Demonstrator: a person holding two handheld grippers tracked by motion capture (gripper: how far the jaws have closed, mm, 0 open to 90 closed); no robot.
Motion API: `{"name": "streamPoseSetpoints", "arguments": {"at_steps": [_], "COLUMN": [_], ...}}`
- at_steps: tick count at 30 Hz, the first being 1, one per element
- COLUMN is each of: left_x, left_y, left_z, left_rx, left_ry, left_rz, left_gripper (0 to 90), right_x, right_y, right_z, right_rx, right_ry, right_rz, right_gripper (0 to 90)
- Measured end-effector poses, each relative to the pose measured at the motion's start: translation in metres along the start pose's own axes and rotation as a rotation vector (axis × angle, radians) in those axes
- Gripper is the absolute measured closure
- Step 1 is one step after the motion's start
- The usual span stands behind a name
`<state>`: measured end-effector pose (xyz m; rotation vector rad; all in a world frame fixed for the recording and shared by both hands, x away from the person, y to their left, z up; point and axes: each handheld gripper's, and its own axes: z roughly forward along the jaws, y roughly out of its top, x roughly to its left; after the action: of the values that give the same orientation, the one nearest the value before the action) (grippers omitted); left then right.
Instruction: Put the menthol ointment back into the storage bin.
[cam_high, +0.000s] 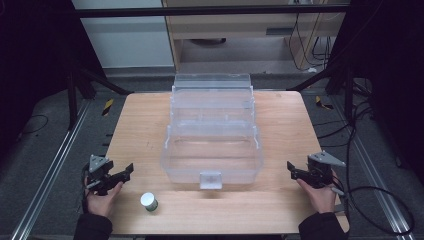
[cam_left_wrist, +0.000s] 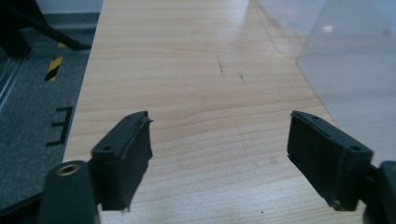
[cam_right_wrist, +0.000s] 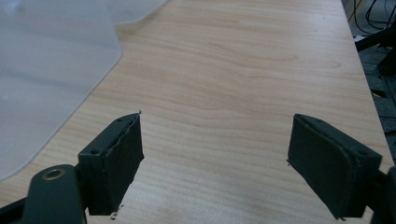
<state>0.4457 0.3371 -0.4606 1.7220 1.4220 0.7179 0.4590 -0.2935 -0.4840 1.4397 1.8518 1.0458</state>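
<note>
A clear plastic storage box (cam_high: 212, 131) with stepped tiers and a front latch (cam_high: 210, 179) stands open in the middle of the wooden table (cam_high: 150, 120). A small green jar with a white lid (cam_high: 148, 201) sits near the front edge, left of centre. My left gripper (cam_high: 125, 172) is held at the table's front left, open, with bare wood between its jaws (cam_left_wrist: 219, 130); the box wall (cam_left_wrist: 355, 70) lies to its right. My right gripper (cam_high: 291, 169) is held at the front right, open over bare wood (cam_right_wrist: 215, 135), with the box (cam_right_wrist: 46, 70) at its left.
Black frame legs (cam_high: 95, 80) and rails (cam_high: 45, 180) flank the table. Cables (cam_high: 370, 150) trail on the floor to the right. A pale cabinet (cam_high: 250, 30) stands behind the table. Bare wood lies on both sides of the box and along the front.
</note>
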Motion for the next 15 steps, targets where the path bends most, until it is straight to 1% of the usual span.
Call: {"name": "streamPoseSetpoints", "arguments": {"at_steps": [1, 2, 3, 4, 5, 6, 7, 8, 9, 10, 11, 12, 13, 14, 15], "left_x": [0.000, 0.000, 0.000, 0.001, 0.003, 0.004, 0.006, 0.008, 0.008, 0.009, 0.011, 0.011, 0.011, 0.012, 0.012], "left_y": [0.000, 0.003, 0.003, 0.005, 0.009, 0.011, 0.014, 0.016, 0.016, 0.020, 0.024, 0.027, 0.027, 0.033, 0.036], "left_z": [0.000, -0.005, -0.005, -0.008, -0.010, -0.012, -0.014, -0.016, -0.016, -0.019, -0.025, -0.029, -0.029, -0.036, -0.039], "left_rx": [0.000, -0.006, -0.006, 0.007, 0.013, 0.014, 0.006, 0.006, 0.006, 0.011, 0.013, 0.012, 0.012, 0.019, 0.034], "left_ry": [0.000, -0.040, -0.040, -0.058, -0.069, -0.079, -0.096, -0.107, -0.107, -0.122, -0.150, -0.159, -0.159, -0.178, -0.185], "left_rz": [0.000, 0.015, 0.015, 0.034, 0.068, 0.076, 0.081, 0.095, 0.095, 0.118, 0.162, 0.186, 0.186, 0.225, 0.235], "left_gripper": [25.1, 27.1, 27.3, 29.5, 30.6, 31.5, 33.5, 34.1, 34.4, 34.4, 36.4, 37.0, 37.8, 37.8, 37.8], "right_x": [0.000, 0.000, 0.000, 0.001, 0.001, 0.001, 0.002, 0.002, 0.002, 0.001, 0.002, 0.002, 0.002, 0.003, 0.004], "right_y": [-0.001, -0.002, -0.002, -0.003, -0.003, -0.003, -0.002, -0.001, -0.001, 0.001, 0.005, 0.005, 0.005, 0.004, 0.003], "right_z": [0.000, 0.001, 0.001, 0.000, -0.001, -0.002, -0.004, -0.005, -0.005, -0.007, -0.010, -0.011, -0.011, -0.010, -0.009], "right_rx": [0.003, 0.012, 0.012, 0.011, 0.012, 0.001, -0.007, -0.006, -0.006, -0.021, -0.041, -0.044, -0.044, -0.032, -0.028], "right_ry": [-0.004, -0.009, -0.009, -0.017, -0.015, -0.021, -0.016, -0.007, -0.007, -0.012, -0.017, -0.014, -0.014, -0.018, -0.022], "right_rz": [-0.010, -0.024, -0.024, -0.027, -0.025, -0.023, -0.013, -0.002, -0.002, -0.003, 0.000, -0.001, -0.001, -0.014, -0.019], "right_gripper": [18.0, 17.5, 17.5, 17.1, 17.2, 17.4, 17.4, 17.4, 17.4, 17.4, 17.6, 17.7, 17.7, 17.7, 17.8]}}
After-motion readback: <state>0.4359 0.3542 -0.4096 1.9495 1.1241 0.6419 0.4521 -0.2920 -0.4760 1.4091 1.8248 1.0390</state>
